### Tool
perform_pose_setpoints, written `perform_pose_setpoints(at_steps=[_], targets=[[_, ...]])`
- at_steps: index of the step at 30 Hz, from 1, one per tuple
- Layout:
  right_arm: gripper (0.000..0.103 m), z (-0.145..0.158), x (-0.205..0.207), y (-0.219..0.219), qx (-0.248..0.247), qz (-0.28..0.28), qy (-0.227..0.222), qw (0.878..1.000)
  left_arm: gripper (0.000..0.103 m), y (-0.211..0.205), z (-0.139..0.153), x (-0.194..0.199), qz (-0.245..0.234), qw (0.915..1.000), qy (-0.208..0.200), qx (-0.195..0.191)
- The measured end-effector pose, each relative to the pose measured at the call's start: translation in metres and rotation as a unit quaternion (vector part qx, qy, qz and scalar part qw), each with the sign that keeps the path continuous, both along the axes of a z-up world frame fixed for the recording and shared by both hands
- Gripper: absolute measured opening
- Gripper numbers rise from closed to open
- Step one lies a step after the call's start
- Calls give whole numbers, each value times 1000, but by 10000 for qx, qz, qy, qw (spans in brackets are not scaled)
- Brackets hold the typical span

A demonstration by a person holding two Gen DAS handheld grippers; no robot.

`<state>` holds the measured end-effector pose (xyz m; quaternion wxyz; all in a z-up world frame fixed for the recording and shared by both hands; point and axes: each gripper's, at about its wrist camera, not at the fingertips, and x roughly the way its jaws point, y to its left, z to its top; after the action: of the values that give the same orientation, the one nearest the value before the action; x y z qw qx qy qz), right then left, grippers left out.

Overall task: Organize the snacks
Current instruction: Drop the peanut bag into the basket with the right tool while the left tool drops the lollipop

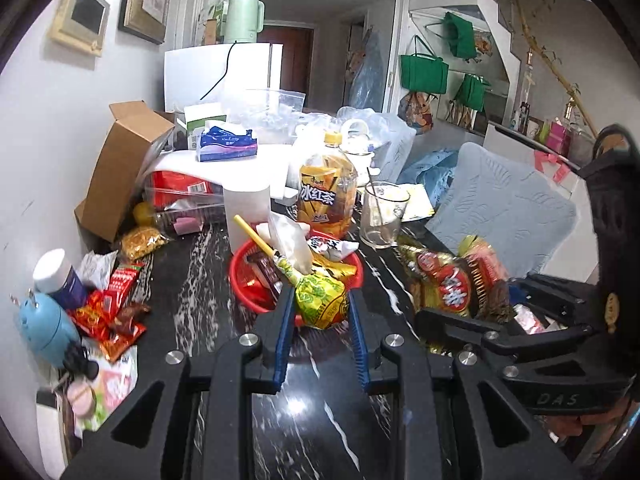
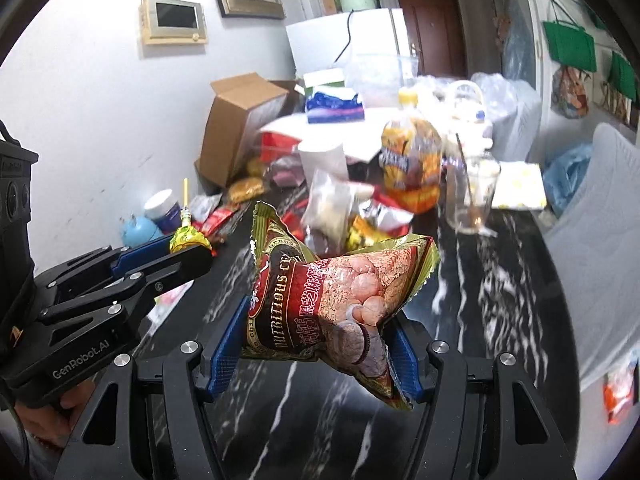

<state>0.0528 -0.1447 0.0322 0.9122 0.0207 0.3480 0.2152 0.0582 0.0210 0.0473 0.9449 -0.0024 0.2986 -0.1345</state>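
Holding two snacks at once, both lifted clear of the worktop [image 1: 192, 276]. Left gripper [image 1: 319, 312] is clamped fully down on a lollipop [image 1: 320, 298] in a yellow-green wrapper, stick pointing up and away from us. Right gripper [image 2: 316, 340] is about half open, pinching a red-and-gold snack bag [image 2: 336, 304] across its middle.

Handling, as we judge it:
- Lollipop: light, hard head under crinkly film. Film can slide on the head, so we grip the head itself, not the stick or the loose twisted end.
- Snack bag: light, puffy, soft-walled, glossy foil. It bulges on both sides of the fingers [image 2: 226, 344], so squeezing harder risks crushing the contents or popping a seam. Crimped end seams are the stiffer hold; a mid-body pinch works but lets the bag swing.

Red basket [image 1: 246, 280] sits on the worktop just beyond the left fingers [image 1: 283, 332], already holding several wrappers and a clear pouch. Loose red packets [image 1: 116, 304] lie by the wall, well apart from the basket.

Hard to make out:
- Basket's near rim is hidden behind the lollipop and the fingers in the left view; free room inside is unclear.
- The bag blocks most of the basket in the right view, and that background is blurred.
- We can't tell how deep the bag sits in the right fingers on its far side.
- Bottom-right clutter in the right view is cut off by the lens edge.
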Motion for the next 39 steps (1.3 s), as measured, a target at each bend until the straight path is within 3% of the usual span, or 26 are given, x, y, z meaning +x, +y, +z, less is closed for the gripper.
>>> perform_pose_setpoints(at_steps=[4, 20, 26, 30, 39], targets=[[65, 1, 17, -2, -62, -126, -38, 9999, 25, -5, -16, 25, 26, 9997, 217, 70], [65, -52, 104, -28, -54, -472, 533, 9975, 25, -27, -80, 117, 135, 9957, 878, 278], [65, -72, 126, -28, -86, -404, 688, 9968, 25, -27, -114, 141, 187, 9869, 1590, 213], [65, -81, 132, -28, -76, -391, 765, 9963, 32, -29, -116, 140, 150, 9882, 1504, 233], [65, -78, 129, -24, -74, -311, 726, 9969, 32, -15, -100, 130, 382, 9897, 1382, 41]])
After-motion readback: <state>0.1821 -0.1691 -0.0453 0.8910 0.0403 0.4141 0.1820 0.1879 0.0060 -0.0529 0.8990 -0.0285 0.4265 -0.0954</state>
